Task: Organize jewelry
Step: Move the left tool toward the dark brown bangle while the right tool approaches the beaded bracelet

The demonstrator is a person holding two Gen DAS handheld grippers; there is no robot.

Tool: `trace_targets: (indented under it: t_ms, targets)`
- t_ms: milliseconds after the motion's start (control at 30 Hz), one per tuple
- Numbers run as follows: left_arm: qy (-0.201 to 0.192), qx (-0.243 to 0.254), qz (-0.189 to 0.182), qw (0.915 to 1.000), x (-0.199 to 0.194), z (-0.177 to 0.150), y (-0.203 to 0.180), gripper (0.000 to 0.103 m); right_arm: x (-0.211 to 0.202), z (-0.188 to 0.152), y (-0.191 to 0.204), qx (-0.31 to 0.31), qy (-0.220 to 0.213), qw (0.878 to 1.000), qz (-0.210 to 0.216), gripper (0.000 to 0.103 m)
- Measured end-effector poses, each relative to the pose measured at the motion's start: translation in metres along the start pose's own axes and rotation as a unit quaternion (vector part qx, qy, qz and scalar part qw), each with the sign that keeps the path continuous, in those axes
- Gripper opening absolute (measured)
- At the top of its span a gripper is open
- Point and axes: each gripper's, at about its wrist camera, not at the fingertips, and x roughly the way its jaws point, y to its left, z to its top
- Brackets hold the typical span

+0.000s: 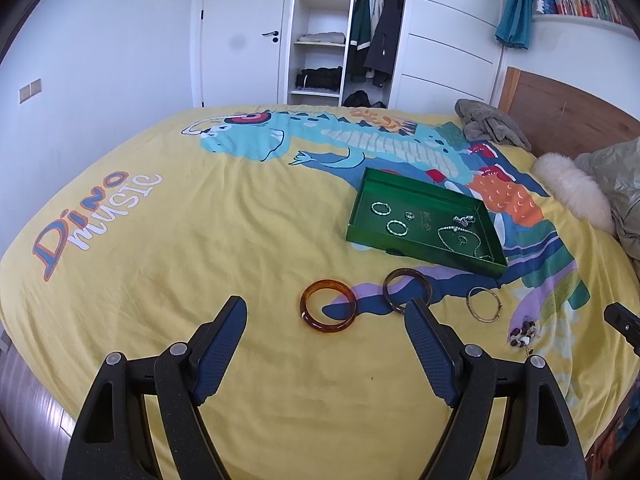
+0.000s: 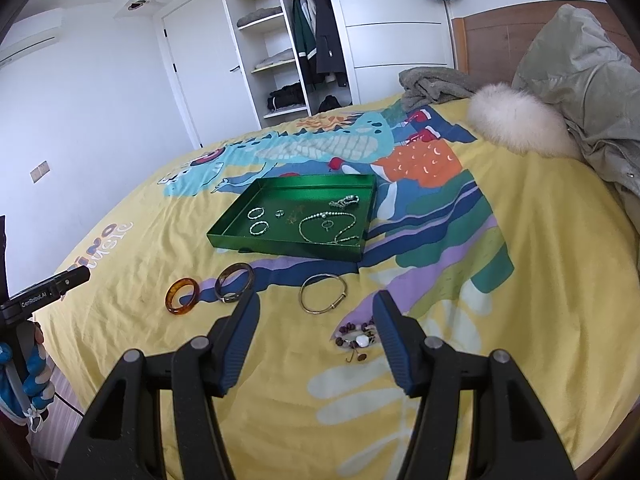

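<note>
Both tools hang above the bed (image 1: 200, 240), jaws wide, holding nothing. Left tool (image 1: 325, 312) lines up on the amber bangle (image 1: 328, 312); right tool (image 2: 316, 312) frames the metal bangle (image 2: 323, 294). 4 pieces lie loose near the green tray (image 2: 280, 245), which already holds small rings and chains; likely staged for transfer.

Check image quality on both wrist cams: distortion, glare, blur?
Left wrist: strong fisheye bowing, dark vignette corners; soft daylight, faint shadow under the amber bangle; green tray sharp. Right wrist: same bowing; sheen on the tray wall; beaded bracelet crisp, no motion blur.
</note>
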Motion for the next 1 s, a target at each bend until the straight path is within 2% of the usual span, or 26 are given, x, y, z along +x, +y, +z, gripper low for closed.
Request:
trace_targets:
  t_ms: [533,1000]
  targets:
    - [0.011,0.002,0.006,0.9999,0.019,-0.015,0.003,0.08,0.026,-0.02,-0.013,0.011,0.03,0.999,-0.004,0.057]
    - [0.015,0.004,0.016,0.9998,0.035,-0.036,-0.011,0.08,0.049,-0.044,-0.02,0.013,0.041,0.999,0.005,0.057]
